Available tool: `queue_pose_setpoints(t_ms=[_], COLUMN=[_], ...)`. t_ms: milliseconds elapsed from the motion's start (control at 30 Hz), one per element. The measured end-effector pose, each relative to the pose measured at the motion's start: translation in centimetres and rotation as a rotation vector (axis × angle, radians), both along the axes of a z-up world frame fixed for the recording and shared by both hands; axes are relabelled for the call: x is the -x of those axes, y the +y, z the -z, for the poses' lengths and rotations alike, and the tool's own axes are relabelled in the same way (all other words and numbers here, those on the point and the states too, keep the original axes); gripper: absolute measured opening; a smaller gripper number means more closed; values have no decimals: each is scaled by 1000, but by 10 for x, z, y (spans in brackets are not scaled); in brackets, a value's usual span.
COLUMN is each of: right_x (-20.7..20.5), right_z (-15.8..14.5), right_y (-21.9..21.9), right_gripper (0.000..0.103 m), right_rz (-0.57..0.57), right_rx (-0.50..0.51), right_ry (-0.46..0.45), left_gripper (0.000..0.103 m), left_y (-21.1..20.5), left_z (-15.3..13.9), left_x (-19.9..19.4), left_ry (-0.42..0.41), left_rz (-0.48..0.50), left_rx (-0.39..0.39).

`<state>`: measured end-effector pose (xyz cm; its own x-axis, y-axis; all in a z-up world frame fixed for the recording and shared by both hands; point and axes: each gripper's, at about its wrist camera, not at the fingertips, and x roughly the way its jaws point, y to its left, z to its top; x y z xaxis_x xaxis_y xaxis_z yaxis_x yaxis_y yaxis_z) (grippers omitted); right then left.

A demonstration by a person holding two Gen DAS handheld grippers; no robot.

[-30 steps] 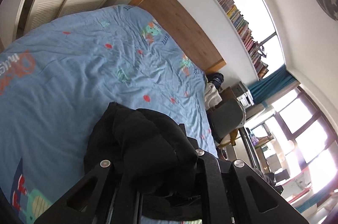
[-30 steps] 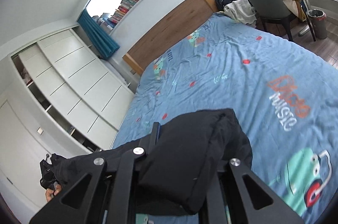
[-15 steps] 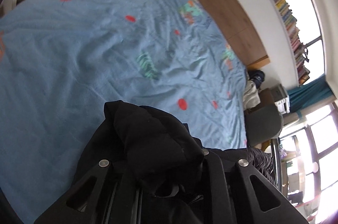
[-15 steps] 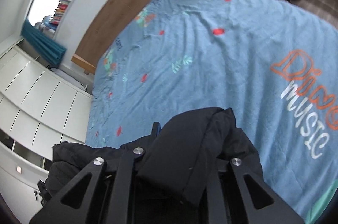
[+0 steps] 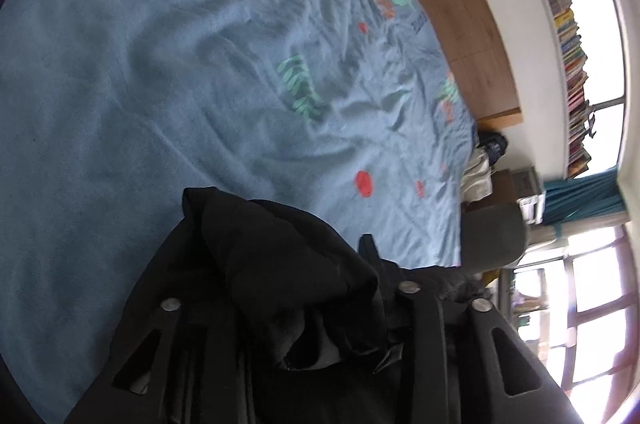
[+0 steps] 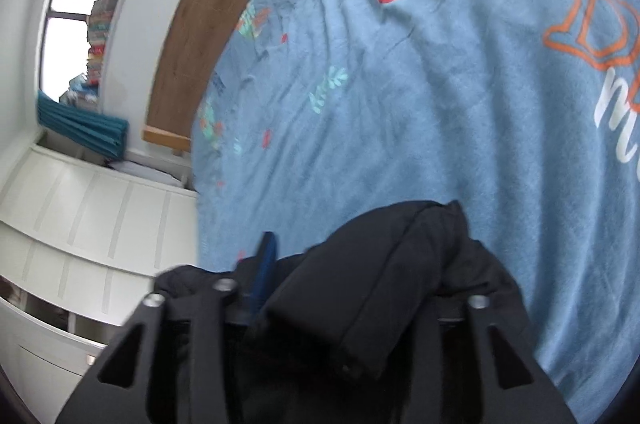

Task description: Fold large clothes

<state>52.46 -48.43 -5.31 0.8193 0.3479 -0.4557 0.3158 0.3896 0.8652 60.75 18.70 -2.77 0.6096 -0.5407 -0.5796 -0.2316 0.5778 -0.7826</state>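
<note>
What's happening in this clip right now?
A person with a gripper in each hand is working on a black jacket over a bed with a blue sheet. Both the left gripper and the right gripper have jaws opening, with bunched jacket fabric between the fingers. The jacket looks like it is being let go onto the near edge of the bed; it is crumpled, not yet folded flat.

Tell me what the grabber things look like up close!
Both are matte black. Each hand-held gripper, left and right, has two flat angular arms with triangular cut-outs and round silver bolts. The right one also shows a blue strip on one finger.
</note>
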Motion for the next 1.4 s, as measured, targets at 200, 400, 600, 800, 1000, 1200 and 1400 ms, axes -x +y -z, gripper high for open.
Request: queue_pose_setpoints(t_ms=[200, 400, 600, 800, 1000, 1200, 1400], right_x=[9, 40, 77, 94, 77, 19, -68], right_z=[-48, -106, -145, -149, -125, -88, -64], right_y=[-13, -13, 37, 117, 211, 240, 222], right_gripper=[87, 88, 88, 89, 88, 89, 89], right_rz=[56, 36, -71, -211, -380, -423, -421], right_rx=[41, 163, 365, 557, 734, 832, 836], right_ry=[-60, -92, -82, -62, -62, -15, 66], left_gripper=[64, 67, 73, 73, 73, 84, 87], left_y=[8, 12, -24, -89, -164, -216, -249], left_z=[-44, -92, -122, -109, -77, -52, -29], left_x=[5, 30, 74, 111, 114, 53, -30], left_ry=[-55, -99, -140, -170, -185, -180, -92], left_rz=[-29, -44, 51, 203, 330, 347, 383], left_rx=[13, -110, -328, -476, -575, -721, -849])
